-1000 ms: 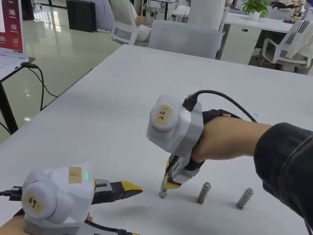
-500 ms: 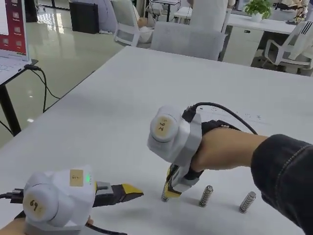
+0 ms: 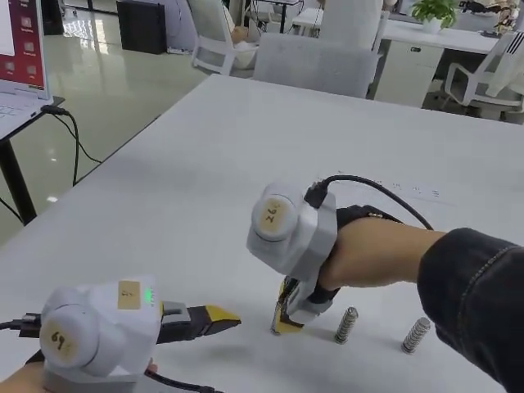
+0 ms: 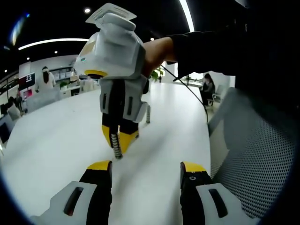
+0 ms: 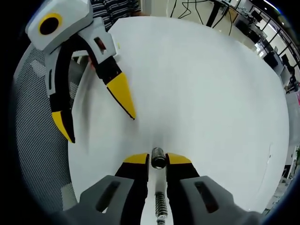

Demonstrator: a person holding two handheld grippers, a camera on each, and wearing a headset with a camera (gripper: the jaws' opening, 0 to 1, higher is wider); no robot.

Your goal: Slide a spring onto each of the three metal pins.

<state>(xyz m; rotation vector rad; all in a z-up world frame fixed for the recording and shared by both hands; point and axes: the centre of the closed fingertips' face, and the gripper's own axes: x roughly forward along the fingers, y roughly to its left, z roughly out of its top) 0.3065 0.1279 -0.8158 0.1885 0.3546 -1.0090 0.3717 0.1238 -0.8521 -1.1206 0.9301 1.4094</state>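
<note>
My right gripper (image 3: 285, 324) points straight down at the white table (image 3: 205, 164), shut on a small steel spring (image 5: 158, 159). The spring's lower end sticks out below the yellow tips (image 4: 116, 147) and reaches the tabletop. Any pin inside it is hidden. To the right of it two more springs (image 3: 345, 325) (image 3: 415, 335) stand upright on the table. My left gripper (image 3: 219, 318) lies low at the front left, open and holding nothing, its tips aimed at the right gripper (image 4: 118, 133). In the right gripper view the left gripper (image 5: 101, 126) spreads wide.
A black cable (image 3: 368, 176) runs from the right gripper across the table. Office chairs (image 3: 307, 61) stand past the far edge. A side desk with a laptop (image 3: 16, 49) is at the left, and a mesh chair (image 4: 262, 154) is near the front edge.
The right gripper has sunk slightly toward the table with the spring still in its jaws. The left gripper has stayed put and open.
</note>
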